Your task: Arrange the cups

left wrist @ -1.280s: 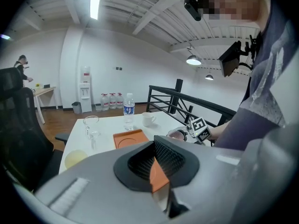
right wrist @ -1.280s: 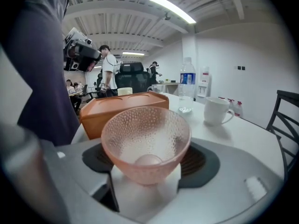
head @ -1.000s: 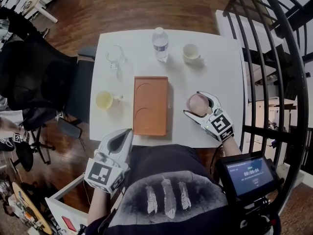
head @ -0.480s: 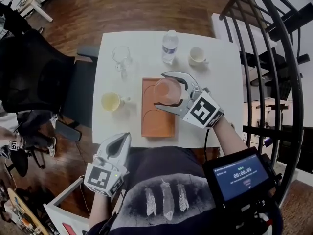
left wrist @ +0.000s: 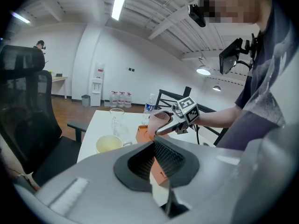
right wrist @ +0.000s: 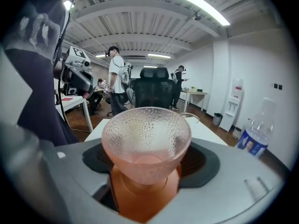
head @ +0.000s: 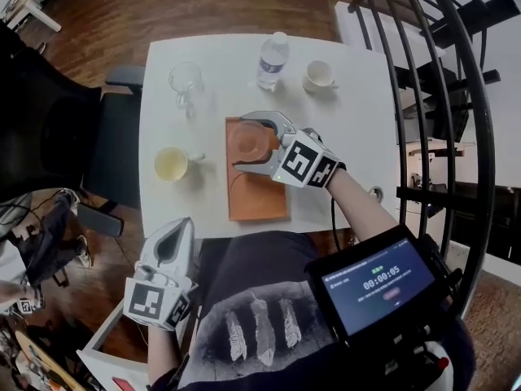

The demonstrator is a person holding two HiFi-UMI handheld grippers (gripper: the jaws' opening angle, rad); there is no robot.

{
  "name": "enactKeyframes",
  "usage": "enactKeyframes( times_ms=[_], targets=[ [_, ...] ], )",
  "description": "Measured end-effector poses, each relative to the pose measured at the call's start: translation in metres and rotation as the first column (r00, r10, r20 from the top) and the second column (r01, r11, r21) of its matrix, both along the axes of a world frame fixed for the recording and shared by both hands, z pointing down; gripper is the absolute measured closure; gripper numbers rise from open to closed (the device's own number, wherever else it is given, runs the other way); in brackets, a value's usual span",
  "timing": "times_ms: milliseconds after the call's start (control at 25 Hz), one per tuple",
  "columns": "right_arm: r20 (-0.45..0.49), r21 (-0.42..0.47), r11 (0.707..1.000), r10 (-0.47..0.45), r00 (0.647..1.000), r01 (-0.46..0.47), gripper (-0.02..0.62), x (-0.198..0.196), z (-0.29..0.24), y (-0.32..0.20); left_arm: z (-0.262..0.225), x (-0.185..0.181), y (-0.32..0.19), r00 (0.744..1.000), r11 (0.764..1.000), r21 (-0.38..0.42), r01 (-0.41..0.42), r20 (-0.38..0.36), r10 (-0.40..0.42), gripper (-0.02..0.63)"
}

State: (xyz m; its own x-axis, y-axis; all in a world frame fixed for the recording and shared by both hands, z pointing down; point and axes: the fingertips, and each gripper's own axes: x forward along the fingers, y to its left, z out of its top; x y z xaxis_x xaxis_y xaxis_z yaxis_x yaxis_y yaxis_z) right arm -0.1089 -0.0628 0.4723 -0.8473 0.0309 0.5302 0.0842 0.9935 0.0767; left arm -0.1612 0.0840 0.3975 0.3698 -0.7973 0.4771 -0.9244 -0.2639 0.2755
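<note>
A pink dimpled glass cup (head: pixel 248 139) hangs upright over the far round recess of the orange tray (head: pixel 259 195), and my right gripper (head: pixel 242 142) is shut on its sides. In the right gripper view the cup (right wrist: pixel 146 139) fills the space between the jaws, with the tray (right wrist: pixel 140 199) showing below it. A yellow cup (head: pixel 172 164) stands left of the tray, a clear glass cup (head: pixel 185 80) at the far left and a white cup (head: pixel 318 75) at the far right. My left gripper (head: pixel 167 243) is shut and holds nothing, off the table's near left edge.
A water bottle (head: pixel 272 59) stands at the back of the white table (head: pixel 358 153), between the clear glass and the white cup. A black office chair (head: pixel 65 129) sits to the table's left and a black railing (head: pixel 456 96) to its right.
The right gripper has carried the pink cup leftward from the table's right side to above the tray. The left gripper stays shut and has shifted a little near the table's edge.
</note>
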Motion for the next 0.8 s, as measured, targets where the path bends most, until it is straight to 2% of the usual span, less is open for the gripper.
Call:
enactKeyframes(
  times_ms=[240, 640, 800],
  targets=[
    [-0.029, -0.019, 1.000, 0.007, 1.000, -0.008, 0.207, 0.007, 0.016, -0.002, 0.004, 0.007, -0.001, 0.999, 0.999, -0.009, -0.031, 0.011, 0.031, 0.591],
    [0.015, -0.068, 0.997, -0.018, 1.000, 0.019, 0.207, 0.009, 0.019, 0.007, 0.004, 0.010, -0.001, 0.999, 1.000, -0.012, -0.027, 0.022, 0.028, 0.591],
    [0.016, -0.124, 0.992, -0.020, 1.000, 0.022, 0.119, 0.022, 0.009, 0.010, -0.004, 0.013, -0.010, 1.000, 1.000, -0.019, -0.024, 0.007, 0.025, 0.591]
  ],
)
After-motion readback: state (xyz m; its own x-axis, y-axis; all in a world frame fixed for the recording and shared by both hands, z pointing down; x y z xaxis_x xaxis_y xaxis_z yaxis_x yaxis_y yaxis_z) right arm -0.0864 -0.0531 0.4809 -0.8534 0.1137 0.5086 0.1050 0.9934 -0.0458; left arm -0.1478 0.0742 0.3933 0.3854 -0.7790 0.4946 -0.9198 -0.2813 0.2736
